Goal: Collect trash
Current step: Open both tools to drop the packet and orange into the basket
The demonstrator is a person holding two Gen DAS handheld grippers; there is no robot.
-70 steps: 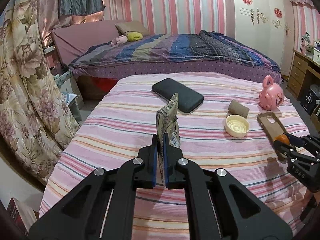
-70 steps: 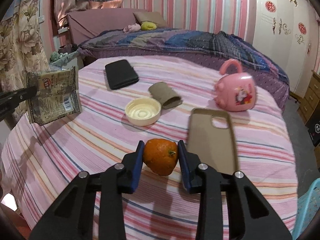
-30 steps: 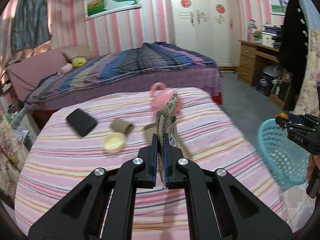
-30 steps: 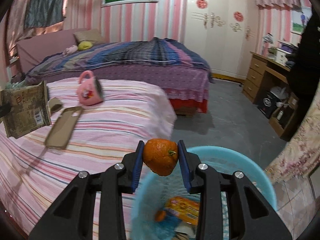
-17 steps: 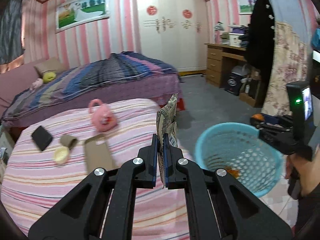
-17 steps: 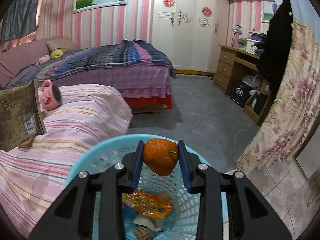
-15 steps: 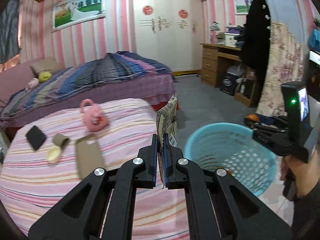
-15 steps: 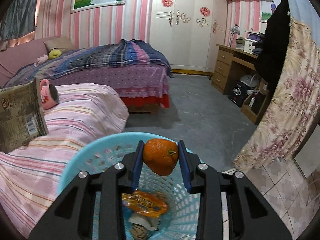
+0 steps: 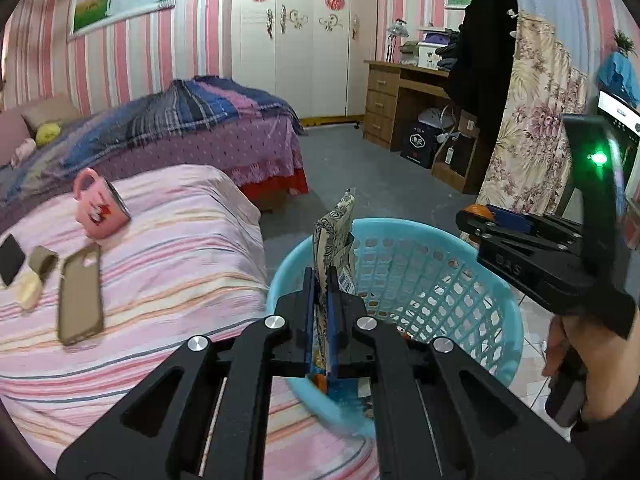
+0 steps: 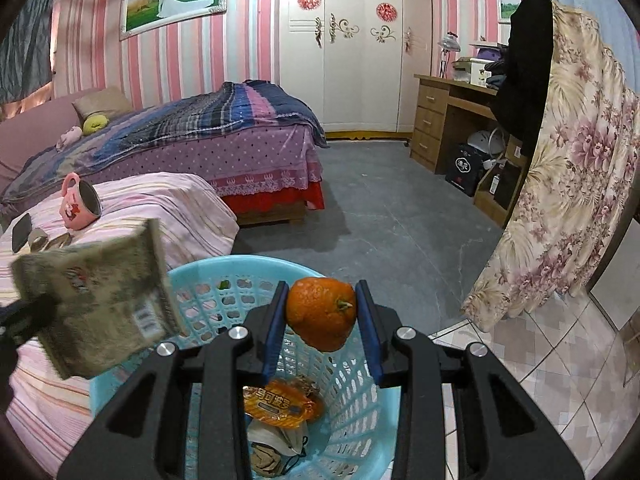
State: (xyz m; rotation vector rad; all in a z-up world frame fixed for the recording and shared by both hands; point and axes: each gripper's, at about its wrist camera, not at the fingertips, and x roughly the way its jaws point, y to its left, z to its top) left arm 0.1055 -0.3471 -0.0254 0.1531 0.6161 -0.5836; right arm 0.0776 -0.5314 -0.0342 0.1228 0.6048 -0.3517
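Note:
My left gripper point(image 9: 322, 280) is shut on a crumpled beige snack wrapper point(image 9: 334, 236) and holds it upright over the near rim of a light blue mesh basket point(image 9: 420, 276). The wrapper also shows in the right wrist view point(image 10: 100, 300), at the basket's left rim. My right gripper point(image 10: 322, 312) is shut on an orange point(image 10: 322, 312) above the basket point(image 10: 360, 384), which holds an orange packet point(image 10: 280, 402) and crumpled trash. In the left wrist view the right gripper point(image 9: 476, 220) hovers over the basket's far right rim.
A pink striped bed point(image 9: 160, 260) left of the basket carries a pink mug point(image 9: 100, 208), a phone case point(image 9: 80, 292), a cream lid point(image 9: 30, 294) and a dark wallet point(image 9: 10, 260). A second bed point(image 10: 220, 136), a wooden desk point(image 10: 452, 120) and a floral curtain point(image 10: 568, 200) surround grey floor.
Both grippers swung from the striped bed to the blue basket. The wrapper has moved over the basket's rim and the orange sits lower over its inside. Both grips are unchanged.

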